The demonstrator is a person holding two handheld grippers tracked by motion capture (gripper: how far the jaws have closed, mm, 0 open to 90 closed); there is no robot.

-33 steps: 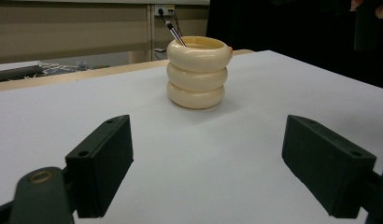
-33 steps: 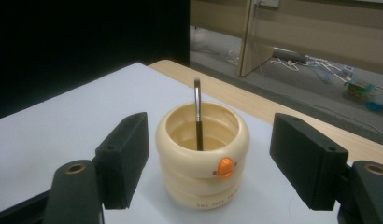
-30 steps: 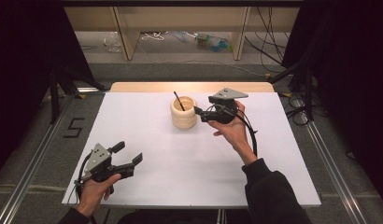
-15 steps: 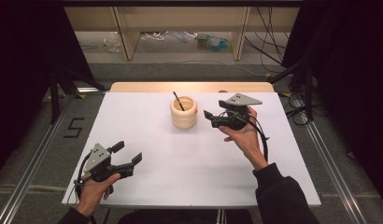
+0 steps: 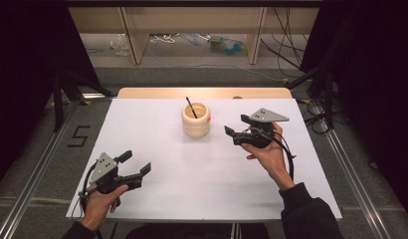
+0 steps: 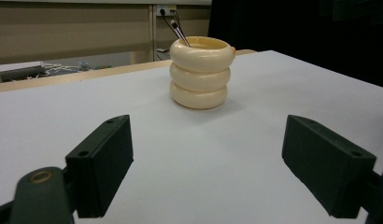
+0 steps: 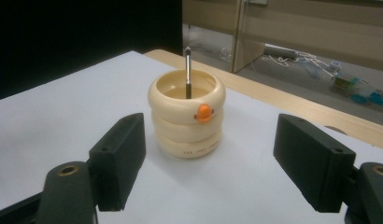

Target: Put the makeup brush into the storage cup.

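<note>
Where the cream ringed holder (image 5: 195, 120) stands toward the far middle of the white table (image 5: 157, 189), it serves as the reference for all else. A dark brush (image 5: 191, 107) leans inside it, its lower part concealed by the holder's wall; the tip rises above the rim in all three views. The right gripper view adds a small orange knob (image 7: 204, 112) on the holder's side and faint lettering on the lowest ring, too small to read; the left gripper view shows only a sliver of orange at the rim's right edge, and the high view only a small spot of it.

Right of the holder and near it, apart from it, the right gripper (image 5: 233, 134) is held above the table in the right hand (image 5: 267, 154), jaws spread wide toward the holder. The left gripper (image 5: 137, 167), held in the left hand (image 5: 100, 201), lies well apart from the holder, nearer the person and to the left, beside the table's near-left corner, jaws likewise parted and empty.

Bare white surface lies between the holder and both grippers. Behind the holder a strip of pale wood (image 5: 202, 92) borders the table's far edge. Both forearms are cut off by the lower frame of the high view.
</note>
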